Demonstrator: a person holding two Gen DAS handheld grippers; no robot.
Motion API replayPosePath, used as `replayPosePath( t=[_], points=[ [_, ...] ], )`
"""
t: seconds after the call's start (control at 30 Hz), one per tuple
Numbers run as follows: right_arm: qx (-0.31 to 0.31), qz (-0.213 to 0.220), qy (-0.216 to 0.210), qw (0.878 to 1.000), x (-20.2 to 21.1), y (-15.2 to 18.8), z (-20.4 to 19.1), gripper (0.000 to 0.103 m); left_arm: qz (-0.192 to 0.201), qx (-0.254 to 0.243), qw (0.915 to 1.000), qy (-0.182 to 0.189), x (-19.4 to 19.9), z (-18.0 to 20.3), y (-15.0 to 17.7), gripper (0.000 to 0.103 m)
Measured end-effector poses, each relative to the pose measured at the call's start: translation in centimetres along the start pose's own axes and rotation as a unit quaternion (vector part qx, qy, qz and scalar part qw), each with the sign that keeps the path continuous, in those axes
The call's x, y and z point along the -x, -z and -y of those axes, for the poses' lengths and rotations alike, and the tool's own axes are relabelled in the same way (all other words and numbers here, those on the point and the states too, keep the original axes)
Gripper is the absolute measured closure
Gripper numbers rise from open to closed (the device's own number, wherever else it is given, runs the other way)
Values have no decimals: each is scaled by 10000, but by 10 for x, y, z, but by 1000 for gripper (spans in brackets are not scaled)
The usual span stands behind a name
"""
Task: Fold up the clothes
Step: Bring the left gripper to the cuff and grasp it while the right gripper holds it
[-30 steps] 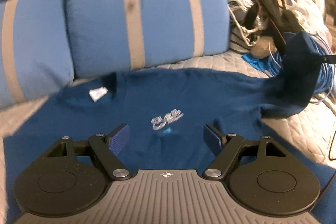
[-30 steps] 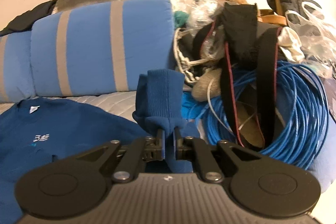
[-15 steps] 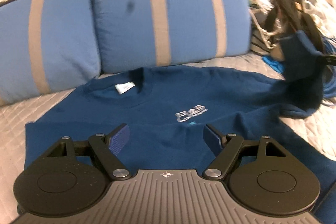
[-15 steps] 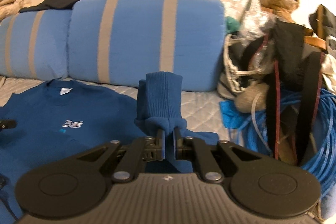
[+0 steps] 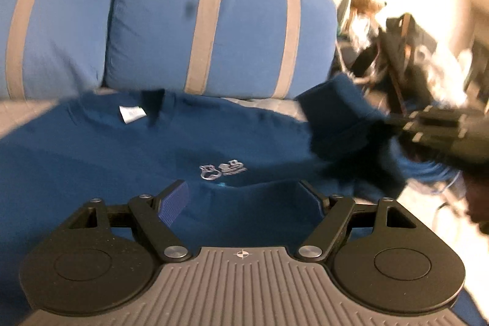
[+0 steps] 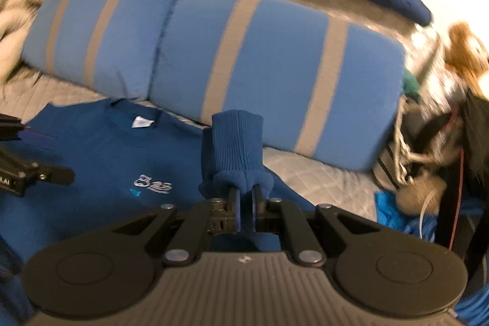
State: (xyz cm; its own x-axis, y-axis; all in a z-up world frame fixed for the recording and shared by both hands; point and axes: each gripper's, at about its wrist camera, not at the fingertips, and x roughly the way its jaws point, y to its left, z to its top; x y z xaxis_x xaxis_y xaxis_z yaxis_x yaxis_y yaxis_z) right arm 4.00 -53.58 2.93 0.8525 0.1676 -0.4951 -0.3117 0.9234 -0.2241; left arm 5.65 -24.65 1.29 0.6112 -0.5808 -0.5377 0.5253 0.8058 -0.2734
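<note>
Right gripper (image 6: 244, 205) clenched on sweatshirt cuff (image 6: 237, 142).
Cuff had swung from frame right over the sweatshirt (image 5: 137, 155), sleeve fold underway; left gripper (image 5: 244, 197) spread, empty.

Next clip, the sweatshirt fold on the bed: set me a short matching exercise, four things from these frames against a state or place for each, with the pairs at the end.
Things:
1. left gripper
2. right gripper
3. white neck label
4. striped pillows

States or places:
A. inside the collar of the blue sweatshirt
B. shut on the ribbed cuff, sleeve lifted
C. propped behind the sweatshirt at the head of the bed
D. open, hovering above the sweatshirt's chest, holding nothing

Pairs: 1-D, 2-B, 3-A, 4-C
</note>
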Motion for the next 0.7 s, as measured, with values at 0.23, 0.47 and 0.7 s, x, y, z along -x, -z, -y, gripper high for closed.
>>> replayPosePath(
  t=[0.23, 0.47, 0.7],
  points=[
    [865, 57, -158, 9961, -9, 5, -55, 96, 10, 1441, 9868, 740, 2, -34, -4, 26],
    [1903, 159, -209, 9814, -6, 24, -90, 97, -399, 3093, 9328, 1807, -17, -67, 7, 26],
    [2673, 310, -232, 9628, 5, 46, -104, 97, -1096, 4778, 8403, 2317, -53, -87, 27, 26]
  ],
)
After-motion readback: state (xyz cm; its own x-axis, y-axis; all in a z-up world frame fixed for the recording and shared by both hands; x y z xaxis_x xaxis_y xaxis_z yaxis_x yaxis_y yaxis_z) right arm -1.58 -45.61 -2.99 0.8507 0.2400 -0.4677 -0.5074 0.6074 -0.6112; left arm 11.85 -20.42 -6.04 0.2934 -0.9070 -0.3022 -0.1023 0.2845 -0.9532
